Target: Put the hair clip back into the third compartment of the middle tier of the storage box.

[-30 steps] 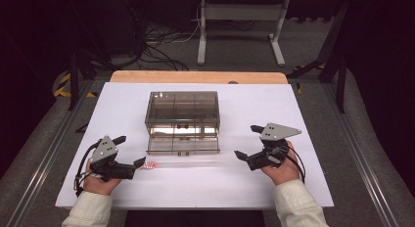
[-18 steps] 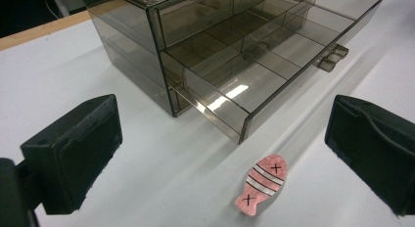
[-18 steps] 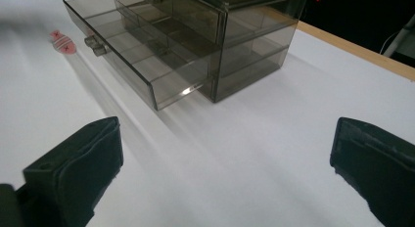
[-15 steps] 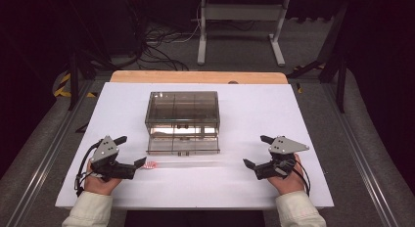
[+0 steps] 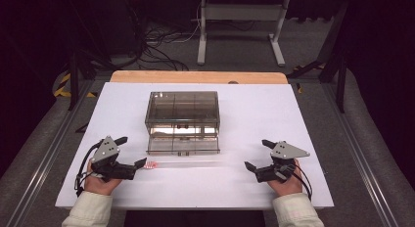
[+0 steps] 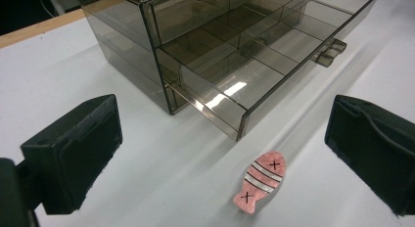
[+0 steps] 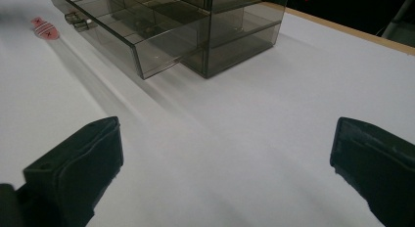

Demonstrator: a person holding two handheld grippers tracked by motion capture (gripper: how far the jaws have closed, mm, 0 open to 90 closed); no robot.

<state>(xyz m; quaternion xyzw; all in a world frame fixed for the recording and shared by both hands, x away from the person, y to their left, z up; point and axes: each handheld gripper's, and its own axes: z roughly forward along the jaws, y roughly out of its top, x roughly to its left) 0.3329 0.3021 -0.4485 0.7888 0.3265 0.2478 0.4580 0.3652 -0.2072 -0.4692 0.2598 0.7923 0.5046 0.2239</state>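
Pink fish-shaped clip (image 6: 259,182), striped white and marked with two black crosses, no readable lettering. Lying flat on the white table (image 5: 303,119), just in front of the pulled-out lower drawer (image 6: 230,85) of the smoky plastic organizer (image 5: 183,120), apparently apart from its front. Between the spread jaws of the left gripper (image 5: 133,155), nearer the right-hand one, touching neither. Right gripper (image 5: 258,154) likewise released, empty, well apart from the clip across the table.
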